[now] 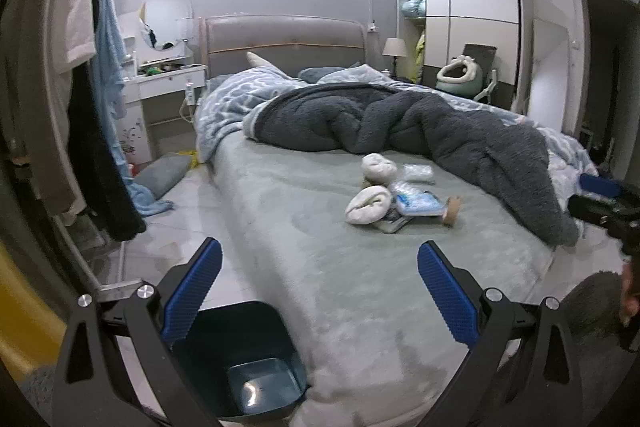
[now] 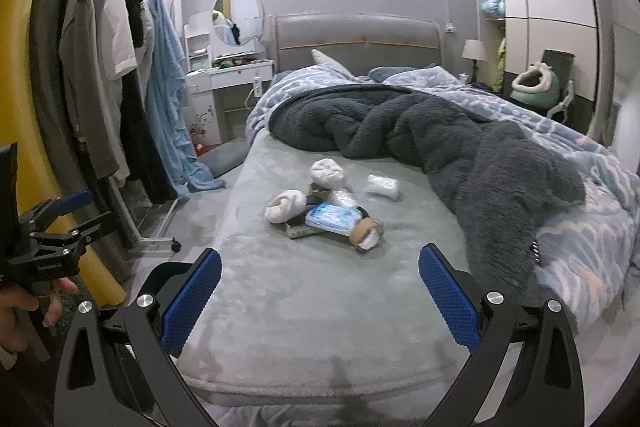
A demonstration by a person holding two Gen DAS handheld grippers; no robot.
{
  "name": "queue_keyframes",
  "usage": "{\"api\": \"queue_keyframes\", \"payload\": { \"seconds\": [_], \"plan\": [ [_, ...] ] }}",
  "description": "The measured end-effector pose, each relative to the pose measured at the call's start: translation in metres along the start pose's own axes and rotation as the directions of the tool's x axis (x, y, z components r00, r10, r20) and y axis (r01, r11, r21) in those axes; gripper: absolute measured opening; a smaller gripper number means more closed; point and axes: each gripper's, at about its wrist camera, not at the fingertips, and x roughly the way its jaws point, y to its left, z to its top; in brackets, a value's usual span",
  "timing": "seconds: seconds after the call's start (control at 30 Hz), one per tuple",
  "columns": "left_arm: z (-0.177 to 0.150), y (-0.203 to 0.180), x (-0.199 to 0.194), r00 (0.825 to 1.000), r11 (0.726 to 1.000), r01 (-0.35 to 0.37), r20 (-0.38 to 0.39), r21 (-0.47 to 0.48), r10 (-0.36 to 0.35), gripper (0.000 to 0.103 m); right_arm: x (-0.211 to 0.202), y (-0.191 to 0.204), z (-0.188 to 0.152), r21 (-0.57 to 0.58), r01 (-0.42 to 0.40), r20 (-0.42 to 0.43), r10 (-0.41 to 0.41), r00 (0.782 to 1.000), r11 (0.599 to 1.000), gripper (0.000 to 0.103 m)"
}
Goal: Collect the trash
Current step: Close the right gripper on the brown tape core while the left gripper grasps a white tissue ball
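A pile of trash lies on the grey-green bed sheet (image 2: pixel 320 287): two crumpled white tissue wads (image 2: pixel 289 207) (image 2: pixel 328 173), a blue-white plastic packet (image 2: pixel 333 217), a cardboard roll (image 2: pixel 364 233), a small clear wrapper (image 2: pixel 383 185). The same pile shows in the left wrist view (image 1: pixel 400 199). A dark blue trash bin (image 1: pixel 244 363) stands on the floor at the bed's corner, under my left gripper (image 1: pixel 320 291), which is open and empty. My right gripper (image 2: pixel 320 291) is open and empty over the bed's foot, short of the pile.
A rumpled dark grey blanket (image 2: pixel 460 143) and blue quilt (image 2: pixel 580 219) cover the bed's far and right side. A clothes rack (image 2: pixel 120 87) stands left, a vanity desk (image 2: pixel 236 71) behind it, a wardrobe (image 2: pixel 552 23) at right.
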Motion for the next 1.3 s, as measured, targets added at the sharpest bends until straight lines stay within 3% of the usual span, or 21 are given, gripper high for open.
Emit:
{"api": "queue_keyframes", "payload": {
  "seconds": [0.07,0.27,0.53,0.77,0.83,1.3],
  "plan": [
    [0.002,0.000,0.005,1.000,1.000,0.004,-0.003,0.005,-0.004,0.099,0.007,0.000,0.002,0.008,-0.015,-0.008,0.015,1.000,1.000,0.100],
    [0.004,0.010,0.032,0.993,0.995,0.102,-0.052,-0.010,-0.103,0.098,0.035,-0.006,0.012,0.025,-0.057,-0.028,0.058,0.998,0.998,0.100],
    [0.010,0.016,0.068,0.978,0.977,0.206,-0.047,0.054,-0.204,0.098,0.088,-0.025,0.016,-0.013,-0.034,-0.063,0.033,0.997,0.999,0.098],
    [0.009,0.015,0.114,0.969,0.967,0.233,-0.102,0.098,-0.223,0.095,0.135,-0.046,0.007,-0.059,-0.061,-0.135,0.052,0.989,0.996,0.088],
    [0.009,0.018,0.127,0.964,0.966,0.244,-0.128,0.082,-0.232,0.090,0.147,-0.052,0.005,-0.067,-0.075,-0.158,0.064,0.985,0.995,0.087],
    [0.017,0.000,0.189,0.918,0.937,0.347,-0.219,0.034,-0.332,0.085,0.198,-0.073,0.000,-0.139,-0.147,-0.254,0.109,0.961,0.979,0.075]
  ]
}}
